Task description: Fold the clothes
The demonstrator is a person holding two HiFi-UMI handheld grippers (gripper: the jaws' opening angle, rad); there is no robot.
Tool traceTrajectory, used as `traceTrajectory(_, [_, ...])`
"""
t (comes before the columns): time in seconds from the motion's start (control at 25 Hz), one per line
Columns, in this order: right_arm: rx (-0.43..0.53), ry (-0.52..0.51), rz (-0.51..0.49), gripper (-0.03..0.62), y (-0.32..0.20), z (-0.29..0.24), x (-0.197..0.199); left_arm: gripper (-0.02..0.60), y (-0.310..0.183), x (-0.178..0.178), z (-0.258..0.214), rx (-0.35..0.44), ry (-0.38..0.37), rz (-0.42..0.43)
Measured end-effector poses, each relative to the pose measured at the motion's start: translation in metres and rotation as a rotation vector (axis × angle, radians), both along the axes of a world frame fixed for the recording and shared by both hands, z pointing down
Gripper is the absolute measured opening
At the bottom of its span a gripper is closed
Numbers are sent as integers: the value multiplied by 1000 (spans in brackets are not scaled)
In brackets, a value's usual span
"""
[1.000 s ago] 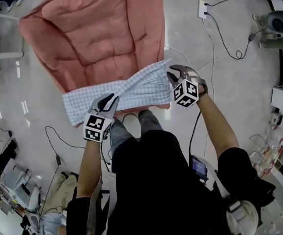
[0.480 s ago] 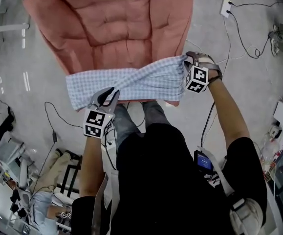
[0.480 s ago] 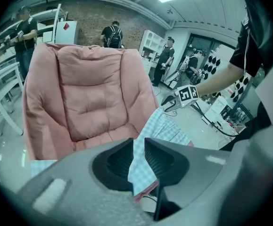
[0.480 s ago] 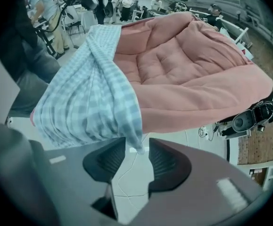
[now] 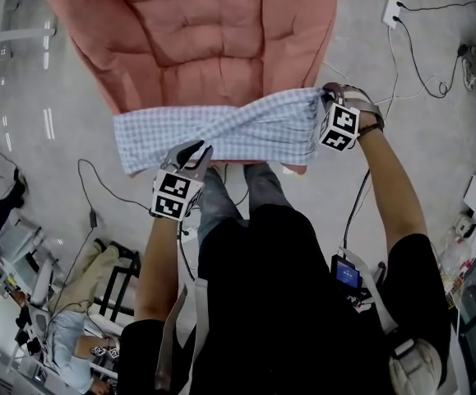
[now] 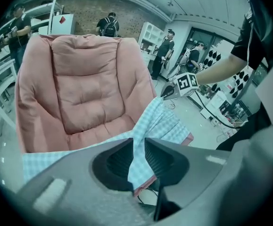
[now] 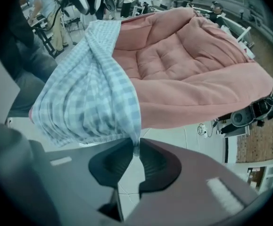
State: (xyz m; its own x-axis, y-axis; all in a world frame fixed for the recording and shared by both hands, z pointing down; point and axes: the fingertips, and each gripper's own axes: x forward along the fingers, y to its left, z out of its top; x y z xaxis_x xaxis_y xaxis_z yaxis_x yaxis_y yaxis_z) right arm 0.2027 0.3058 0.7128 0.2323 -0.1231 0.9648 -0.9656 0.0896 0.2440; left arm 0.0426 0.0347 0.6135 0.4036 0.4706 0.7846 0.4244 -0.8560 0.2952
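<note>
A light blue checked cloth (image 5: 246,130) hangs stretched between both grippers, in front of a pink padded chair (image 5: 196,39). My left gripper (image 5: 195,151) is shut on the cloth's lower edge near its middle; the fabric (image 6: 157,121) runs up from between the pads (image 6: 155,157). My right gripper (image 5: 324,99) holds the cloth's right end. Its jaws are closing, and a gathered corner of the cloth (image 7: 86,98) is pinched between them (image 7: 136,149). The cloth's left end hangs free over the chair's front edge.
The pink chair (image 7: 188,65) stands right behind the cloth. Cables (image 5: 410,52) and a socket block (image 5: 394,12) lie on the floor at the right. The person's legs (image 5: 221,196) are under the cloth. Several people (image 6: 109,25) stand far behind the chair.
The right gripper has carried its end of the cloth to the right and farther away, so the cloth is pulled out wider. The left gripper keeps its hold and has shifted slightly right.
</note>
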Motion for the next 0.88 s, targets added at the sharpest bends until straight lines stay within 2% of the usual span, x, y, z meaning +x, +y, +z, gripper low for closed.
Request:
traceTrajectory(0.2, [114,88,84,44,7,-44,-7,120,11,10,30,81,15,110])
traceTrajectory(0.32, [157,132,134,43,23,-73,-24,174,26,13,48,121,29,186])
traceTrajectory(0.44, [183,147,183,43,37,-94,-44,224,46,6,61,144,17,323])
traceTrajectory(0.6, [209,140,248,44,51,-106,-69,224,74,-16,75,158,-1,502])
traceTrajectory(0.72, [229,125,303,44,63,-111,-89,224,83,-26,81,201,3,557])
traceTrajectory(0.84, [247,121,349,44,71,-118,-108,160,90,-39,86,216,-7,592])
traceTrajectory(0.88, [250,122,361,44,73,-118,-113,113,92,-45,87,209,-13,605])
